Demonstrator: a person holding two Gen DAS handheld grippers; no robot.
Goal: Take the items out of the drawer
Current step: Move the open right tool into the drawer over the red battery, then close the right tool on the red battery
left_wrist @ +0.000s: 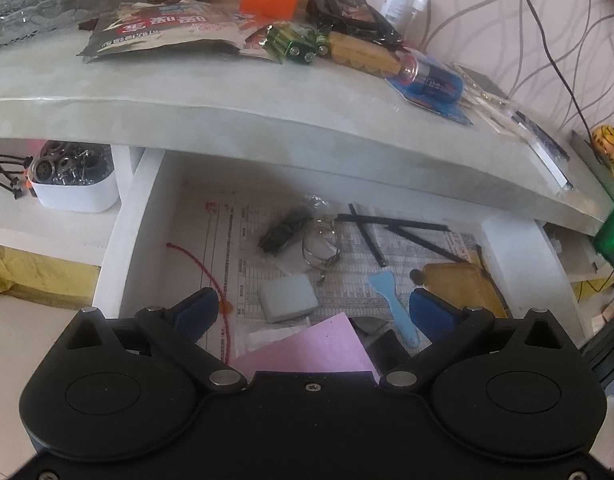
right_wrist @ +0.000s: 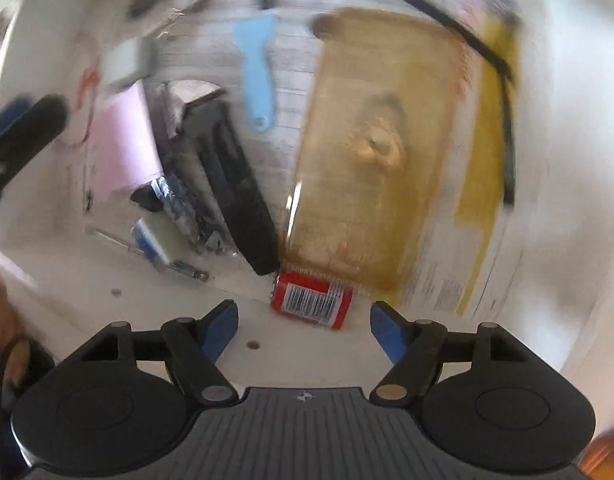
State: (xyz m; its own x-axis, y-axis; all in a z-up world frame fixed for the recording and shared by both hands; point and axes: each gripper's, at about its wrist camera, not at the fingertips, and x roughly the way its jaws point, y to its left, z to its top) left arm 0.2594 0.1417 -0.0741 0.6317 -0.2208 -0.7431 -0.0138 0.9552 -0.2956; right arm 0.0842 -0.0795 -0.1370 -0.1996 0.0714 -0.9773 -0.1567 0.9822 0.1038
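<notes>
Drawer [left_wrist: 139,240], pulled out beneath the tabletop [left_wrist: 227,120], lined with printed paper. Contents, left wrist view: grey-white block [left_wrist: 287,297] at centre; light blue scraper [left_wrist: 391,304] to its right; amber pouch [left_wrist: 463,284] at right; pink sheet [left_wrist: 319,344] at lower centre; black strips [left_wrist: 371,236] at upper right. Right wrist view, blurred: red battery [right_wrist: 311,300] at lower centre, below the pouch. Left gripper [left_wrist: 313,310]: fingers released, nothing between. Right gripper [right_wrist: 303,330]: fingers spread, nothing grasped, just below the battery
</notes>
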